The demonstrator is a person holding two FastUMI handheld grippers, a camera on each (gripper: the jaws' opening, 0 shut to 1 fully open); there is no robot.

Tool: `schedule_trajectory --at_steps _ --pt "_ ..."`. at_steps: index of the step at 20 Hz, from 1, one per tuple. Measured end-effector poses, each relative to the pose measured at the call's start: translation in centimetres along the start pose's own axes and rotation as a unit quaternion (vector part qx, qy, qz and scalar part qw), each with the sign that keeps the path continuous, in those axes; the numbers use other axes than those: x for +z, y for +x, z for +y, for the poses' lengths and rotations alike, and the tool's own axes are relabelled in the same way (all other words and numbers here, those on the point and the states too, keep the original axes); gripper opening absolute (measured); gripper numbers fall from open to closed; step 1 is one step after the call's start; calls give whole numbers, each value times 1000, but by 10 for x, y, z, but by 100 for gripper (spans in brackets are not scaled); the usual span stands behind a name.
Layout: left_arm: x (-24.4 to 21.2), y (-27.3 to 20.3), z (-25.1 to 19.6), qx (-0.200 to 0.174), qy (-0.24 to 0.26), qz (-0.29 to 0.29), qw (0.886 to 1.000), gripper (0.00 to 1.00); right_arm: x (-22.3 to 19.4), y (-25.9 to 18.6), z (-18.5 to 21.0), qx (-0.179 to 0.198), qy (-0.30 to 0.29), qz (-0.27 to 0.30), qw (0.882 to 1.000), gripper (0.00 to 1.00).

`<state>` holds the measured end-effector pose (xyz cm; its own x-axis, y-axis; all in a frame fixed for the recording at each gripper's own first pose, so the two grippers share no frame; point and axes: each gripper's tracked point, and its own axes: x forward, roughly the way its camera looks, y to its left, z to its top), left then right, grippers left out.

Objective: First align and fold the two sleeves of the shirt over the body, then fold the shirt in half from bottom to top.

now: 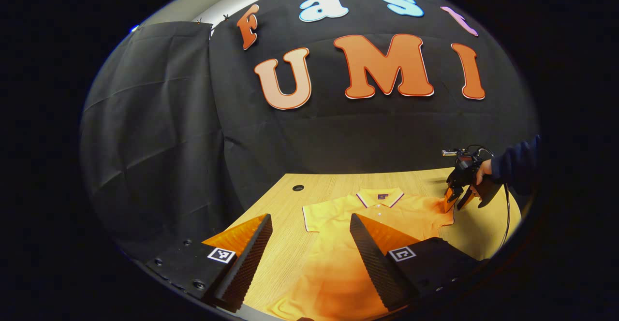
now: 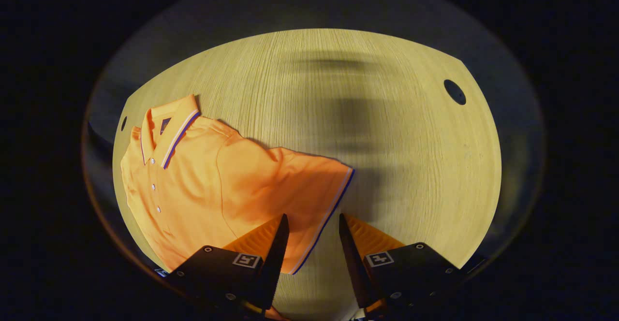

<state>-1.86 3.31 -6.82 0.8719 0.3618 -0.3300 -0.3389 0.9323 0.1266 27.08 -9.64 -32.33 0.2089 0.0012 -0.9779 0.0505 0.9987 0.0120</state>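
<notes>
Lying flat on the wooden table (image 1: 290, 200) is one orange polo shirt (image 1: 387, 214), front up, its collar (image 1: 379, 196) toward the booth's black cloth wall (image 1: 338, 137) and its hem toward the near edge. Counting what shows: one shirt, two short sleeves, two grippers, one table, and two round holes in the tabletop. The left sleeve (image 1: 319, 217) lies spread out to the side in the left gripper view; the right sleeve (image 2: 300, 190) spreads toward the camera in the right gripper view, its cuff edged with a pale and a dark stripe. The collar carries the same striped trim, and three small white buttons (image 2: 153, 186) run down the placket. A small dark label (image 2: 165, 124) sits inside the neck; any writing on it is too small to read. Each gripper finger base bears a square black-and-white marker tag, two per gripper, with no legible words. The left gripper (image 1: 309, 234) hovers above the shirt's lower body with its jaws wide apart, nothing between them. The right gripper (image 2: 313, 236) stands over the right sleeve's cuff with its jaws parted to a moderate gap, the striped cuff edge showing between the fingers; they do not press on the cloth. In the left gripper view the right gripper appears farther off, held by a hand (image 1: 482, 170) in a dark sleeve (image 1: 515, 164), right at the sleeve's end.
</notes>
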Motion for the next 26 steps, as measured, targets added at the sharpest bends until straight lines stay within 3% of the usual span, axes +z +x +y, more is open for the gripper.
schedule_trajectory --at_steps 3,4,6,8,11,23,25,26 --pt "-2 0 0 2 -5 6 1000 100 0 3 4 -1 -18 -10 1000 51" --pt "-3 0 -1 0 -6 8 1000 99 3 3 5 3 -19 -14 1000 42" --pt "-2 0 -2 -6 -10 8 1000 99 3 1 3 22 -9 -11 1000 14" --pt "-2 -1 -3 -12 -10 7 1000 99 0 -3 11 56 9 -3 998 7" --pt "-2 0 -3 -12 -11 7 1000 99 18 -24 24 80 6 -43 996 7" --pt "-9 -3 4 10 -27 15 999 99 33 -60 146 175 -40 -50 983 7" --pt "-12 -4 7 18 -30 21 999 99 29 -59 161 191 -42 -47 980 14" --pt "-13 -6 8 21 -33 24 999 99 28 -59 164 194 -46 -45 979 23"
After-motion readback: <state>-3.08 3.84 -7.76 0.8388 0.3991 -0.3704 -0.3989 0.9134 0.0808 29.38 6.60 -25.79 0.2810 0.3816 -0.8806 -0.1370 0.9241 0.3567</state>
